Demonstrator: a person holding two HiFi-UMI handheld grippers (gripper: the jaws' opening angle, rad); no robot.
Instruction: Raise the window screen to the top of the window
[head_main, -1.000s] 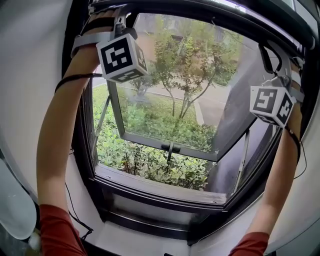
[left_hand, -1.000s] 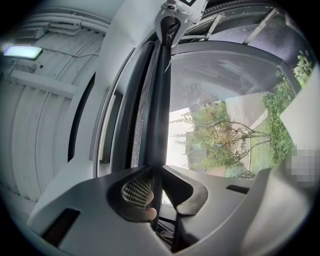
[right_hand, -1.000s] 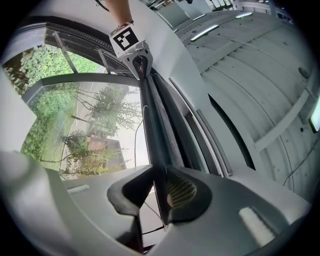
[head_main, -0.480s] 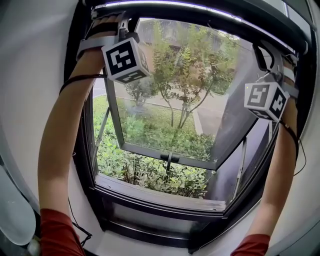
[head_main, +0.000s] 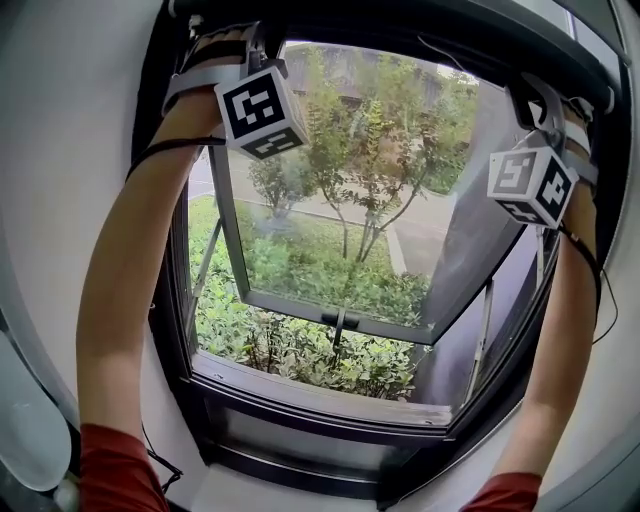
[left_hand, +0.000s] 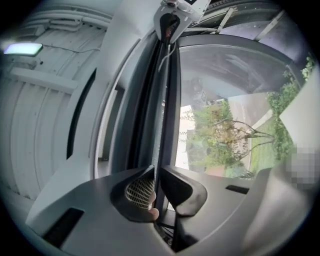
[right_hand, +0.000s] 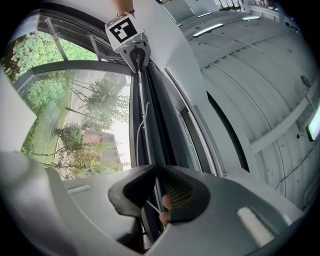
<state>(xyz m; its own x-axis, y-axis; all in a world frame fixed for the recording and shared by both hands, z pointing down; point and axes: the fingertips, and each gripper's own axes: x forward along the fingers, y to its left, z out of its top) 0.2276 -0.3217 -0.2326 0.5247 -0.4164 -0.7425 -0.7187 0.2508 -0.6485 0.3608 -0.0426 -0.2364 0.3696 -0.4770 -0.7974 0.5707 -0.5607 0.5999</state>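
The window screen's dark pull bar (head_main: 390, 32) lies along the top of the window frame. My left gripper (head_main: 243, 45) is on the bar's left end and my right gripper (head_main: 545, 100) on its right end, both pointing steeply up. In the left gripper view the bar (left_hand: 163, 100) runs through the left gripper (left_hand: 156, 187), whose jaws are closing with their pads against it. The right gripper view shows the same: the bar (right_hand: 143, 115) passes between the jaws of the right gripper (right_hand: 156, 192), which are closing on it. No mesh shows below the bar.
The glass sash (head_main: 340, 200) is swung outward on side stays, its handle (head_main: 340, 320) at the lower rail. Shrubs and a path lie outside. The sill (head_main: 320, 385) is below, white walls on both sides, and a thin white cord (right_hand: 145, 112) runs beside the bar.
Both grippers and the bar have gone up a little toward the top frame. The bright strip above the bar has disappeared behind the dark frame.
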